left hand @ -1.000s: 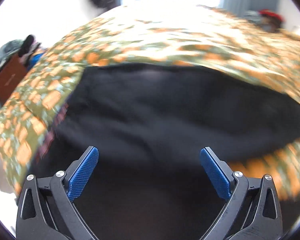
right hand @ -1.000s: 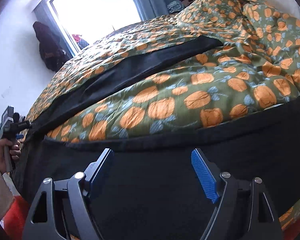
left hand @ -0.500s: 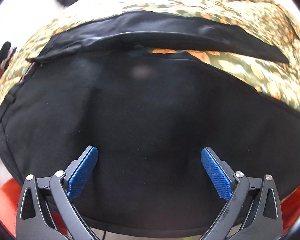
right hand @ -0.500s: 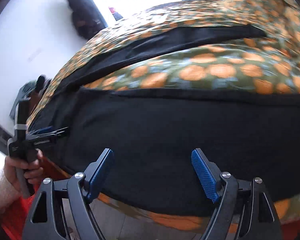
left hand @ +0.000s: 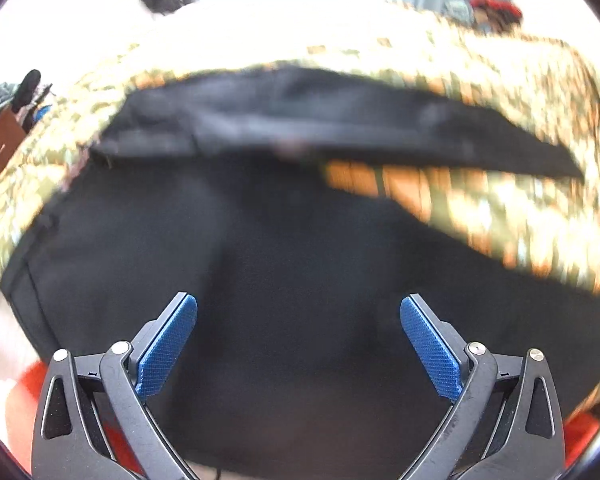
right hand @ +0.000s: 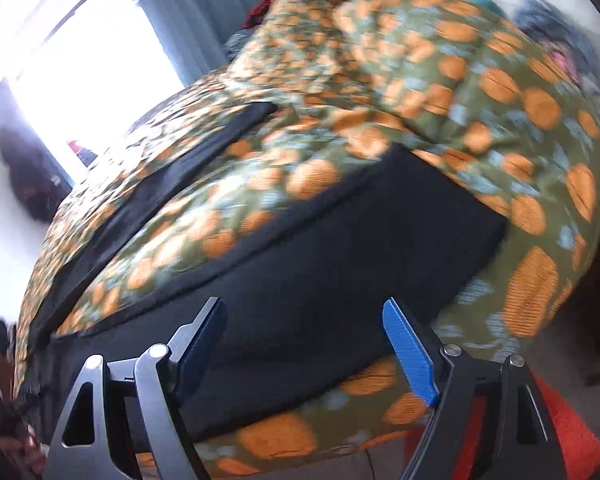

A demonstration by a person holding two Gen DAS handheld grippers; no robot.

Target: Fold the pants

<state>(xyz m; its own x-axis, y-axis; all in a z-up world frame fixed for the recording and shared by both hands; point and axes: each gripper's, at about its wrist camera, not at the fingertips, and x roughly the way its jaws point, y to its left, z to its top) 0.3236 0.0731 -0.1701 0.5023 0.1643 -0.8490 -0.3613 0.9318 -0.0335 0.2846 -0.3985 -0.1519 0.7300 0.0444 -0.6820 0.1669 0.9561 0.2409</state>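
Black pants (left hand: 284, 264) lie spread on a bed with a green quilt printed with orange pumpkins (left hand: 480, 200). The two legs spread apart; the far leg (left hand: 340, 124) runs across the back. My left gripper (left hand: 298, 344) is open and empty over the waist end. In the right wrist view the near leg (right hand: 340, 248) ends in a cuff at the right, and the far leg (right hand: 188, 168) lies behind. My right gripper (right hand: 304, 344) is open and empty above the near leg, close to the bed's front edge.
A bright window with grey curtains (right hand: 172, 12) is behind the bed. The quilt (right hand: 480, 92) is bunched up at the back right. A red rug (right hand: 560, 432) lies on the floor below the bed edge. A brown cabinet (left hand: 0, 148) stands at the left.
Both views are blurred from motion. The right gripper has swung right toward the cuff end of the near leg. The left gripper has shifted a little over the waist. Both stay open.
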